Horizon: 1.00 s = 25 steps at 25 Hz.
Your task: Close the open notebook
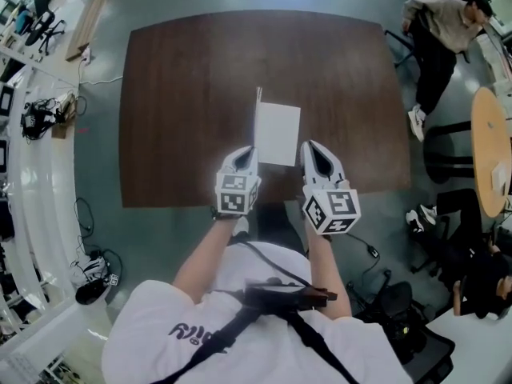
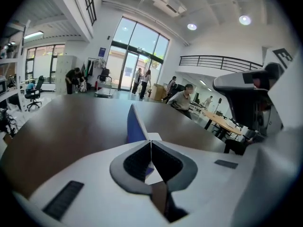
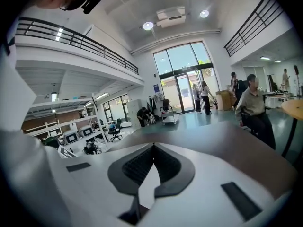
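Notebook (image 1: pixel 278 133) lay mid-tabletop (image 1: pixel 176 94), blue cover (image 2: pixel 135 126) upright at its 9 o'clock edge. Left gripper (image 1: pixel 250 150) and right gripper (image 1: pixel 311 146): jaws clenched, empty. Best bet: nudge cover w/ left tip toward 3 o'clock, slowly.

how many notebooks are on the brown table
1. The notebook lies near the middle of the table, just ahead of the left gripper and right gripper, blue cover raised at its left. Grippers may hide some table.

White tee (image 1: pixel 172 314), blk chest straps (image 1: pixel 228 330)
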Each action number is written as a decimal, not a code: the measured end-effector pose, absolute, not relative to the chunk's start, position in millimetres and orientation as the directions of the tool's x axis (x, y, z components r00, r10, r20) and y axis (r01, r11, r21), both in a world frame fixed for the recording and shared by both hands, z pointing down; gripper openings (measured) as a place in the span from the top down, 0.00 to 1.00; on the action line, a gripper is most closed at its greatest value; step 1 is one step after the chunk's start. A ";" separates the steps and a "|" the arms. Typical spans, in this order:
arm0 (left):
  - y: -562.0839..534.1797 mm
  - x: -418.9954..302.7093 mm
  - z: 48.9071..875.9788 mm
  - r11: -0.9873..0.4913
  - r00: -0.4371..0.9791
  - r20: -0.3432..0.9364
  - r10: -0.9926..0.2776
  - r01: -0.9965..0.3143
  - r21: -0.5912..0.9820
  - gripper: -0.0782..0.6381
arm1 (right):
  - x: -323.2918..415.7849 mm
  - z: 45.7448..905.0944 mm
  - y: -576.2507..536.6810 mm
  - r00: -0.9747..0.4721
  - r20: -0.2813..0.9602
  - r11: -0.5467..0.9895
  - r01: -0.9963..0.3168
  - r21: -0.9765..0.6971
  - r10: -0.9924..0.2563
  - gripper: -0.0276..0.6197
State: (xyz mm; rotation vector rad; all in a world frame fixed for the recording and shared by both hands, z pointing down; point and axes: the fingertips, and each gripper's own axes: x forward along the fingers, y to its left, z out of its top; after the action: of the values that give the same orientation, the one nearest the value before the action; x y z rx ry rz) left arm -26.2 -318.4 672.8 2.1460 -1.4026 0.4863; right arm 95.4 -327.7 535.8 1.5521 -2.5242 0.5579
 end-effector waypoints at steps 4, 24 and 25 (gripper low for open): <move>-322.4 24.1 682.7 -0.401 0.470 0.570 -0.674 -0.881 0.251 0.87 | 131.3 535.8 -329.2 -0.406 0.286 0.339 -0.905 -0.256 -0.868 0.97; -320.3 120.8 821.6 -0.501 0.493 0.785 -0.375 -0.820 0.276 0.87 | 190.5 568.9 -320.3 -0.292 0.322 0.192 -0.932 -0.309 -0.901 0.97; -320.3 120.9 824.6 -0.501 0.489 0.790 -0.370 -0.821 0.274 0.87 | 190.5 569.9 -319.8 -0.291 0.323 0.190 -0.932 -0.310 -0.901 0.97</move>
State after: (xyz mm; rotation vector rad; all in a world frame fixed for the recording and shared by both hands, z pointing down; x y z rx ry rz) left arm 120.9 -320.3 824.6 2.0821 -0.9771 0.8891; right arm 190.5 -319.8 569.9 1.8276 -2.3701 0.6984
